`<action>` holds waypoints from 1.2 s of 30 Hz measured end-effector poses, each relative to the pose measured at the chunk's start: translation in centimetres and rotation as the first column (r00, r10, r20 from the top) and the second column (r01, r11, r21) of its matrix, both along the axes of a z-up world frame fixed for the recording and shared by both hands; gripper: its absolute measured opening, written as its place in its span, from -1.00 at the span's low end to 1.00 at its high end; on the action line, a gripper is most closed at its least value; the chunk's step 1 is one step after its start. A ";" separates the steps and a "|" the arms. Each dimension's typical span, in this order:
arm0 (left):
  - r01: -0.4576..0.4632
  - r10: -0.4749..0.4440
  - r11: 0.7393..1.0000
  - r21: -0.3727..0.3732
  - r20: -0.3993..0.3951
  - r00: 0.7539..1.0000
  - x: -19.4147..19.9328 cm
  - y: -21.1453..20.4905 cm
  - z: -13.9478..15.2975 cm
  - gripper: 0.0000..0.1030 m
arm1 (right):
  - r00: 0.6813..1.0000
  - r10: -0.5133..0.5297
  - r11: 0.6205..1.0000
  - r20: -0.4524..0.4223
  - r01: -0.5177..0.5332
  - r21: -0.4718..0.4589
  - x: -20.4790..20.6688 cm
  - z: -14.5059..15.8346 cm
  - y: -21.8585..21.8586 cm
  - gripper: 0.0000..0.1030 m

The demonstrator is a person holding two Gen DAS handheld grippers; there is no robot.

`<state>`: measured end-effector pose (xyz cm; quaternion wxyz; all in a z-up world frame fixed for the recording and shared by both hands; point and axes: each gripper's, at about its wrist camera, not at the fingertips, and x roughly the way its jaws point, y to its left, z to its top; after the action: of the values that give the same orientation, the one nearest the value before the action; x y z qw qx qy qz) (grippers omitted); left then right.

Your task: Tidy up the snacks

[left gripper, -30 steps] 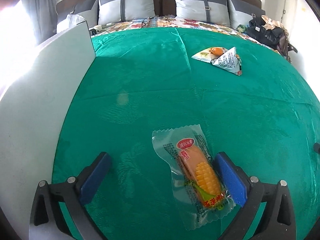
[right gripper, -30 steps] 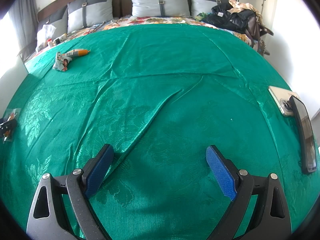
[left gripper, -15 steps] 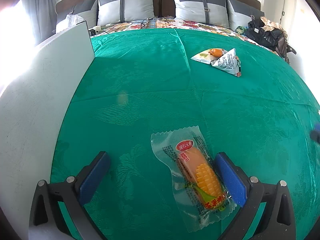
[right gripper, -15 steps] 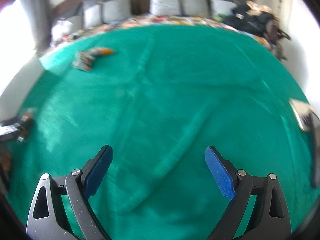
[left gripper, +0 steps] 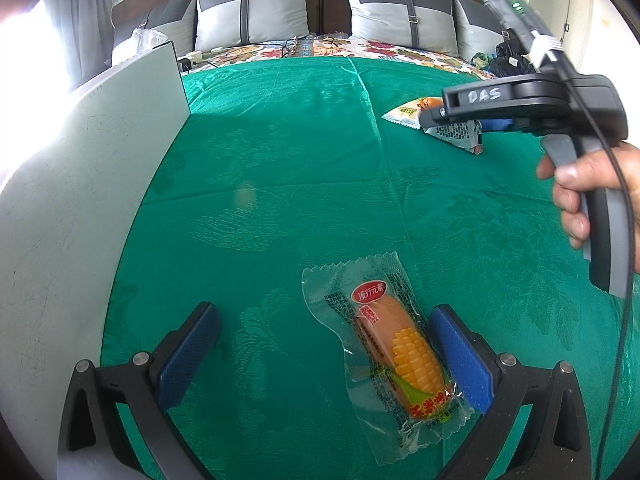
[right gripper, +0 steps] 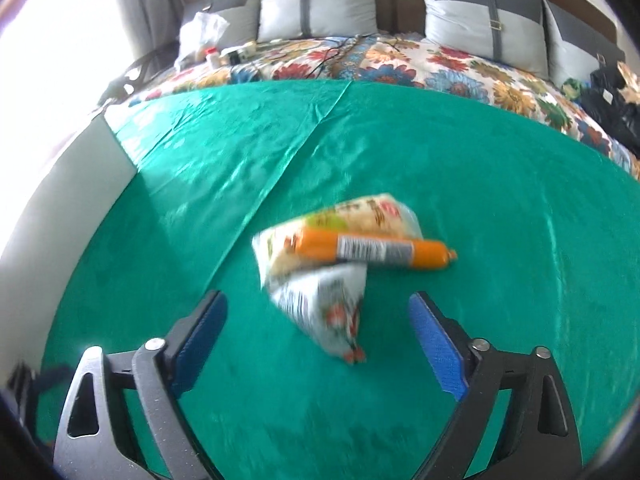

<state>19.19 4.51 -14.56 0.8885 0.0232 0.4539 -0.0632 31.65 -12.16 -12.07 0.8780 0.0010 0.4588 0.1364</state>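
Note:
A corn-shaped snack in a clear wrapper (left gripper: 396, 348) lies on the green cloth (left gripper: 300, 168), just inside the right finger of my open left gripper (left gripper: 324, 356). My right gripper (right gripper: 320, 344) is open and empty above a small pile: an orange sausage stick (right gripper: 376, 252), a pale snack bag (right gripper: 360, 216) and a white triangular packet (right gripper: 324, 304). In the left wrist view the right gripper (left gripper: 460, 118) hangs over that pile (left gripper: 412, 114), partly hiding it.
A white board (left gripper: 80, 184) stands upright along the cloth's left edge. Grey pillows (left gripper: 256, 12) and a floral sheet (right gripper: 400, 64) lie at the far end. Dark bags (right gripper: 616, 112) sit at the far right.
My right gripper has swung left across the bed and now sits over the snack pile, entering the left wrist view. My left gripper has stayed by the corn snack.

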 end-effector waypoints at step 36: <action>0.000 0.000 1.000 0.000 0.001 1.000 0.1 -0.1 0.1 1.00 | 0.994 -0.089 0.988 0.061 0.096 -0.119 -19.9 -1.3 -14.8 0.79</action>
<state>19.29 4.45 -14.51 0.8887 0.0232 0.4535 -0.0633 11.76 -26.95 -13.33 0.8943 -0.0351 0.4410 0.0675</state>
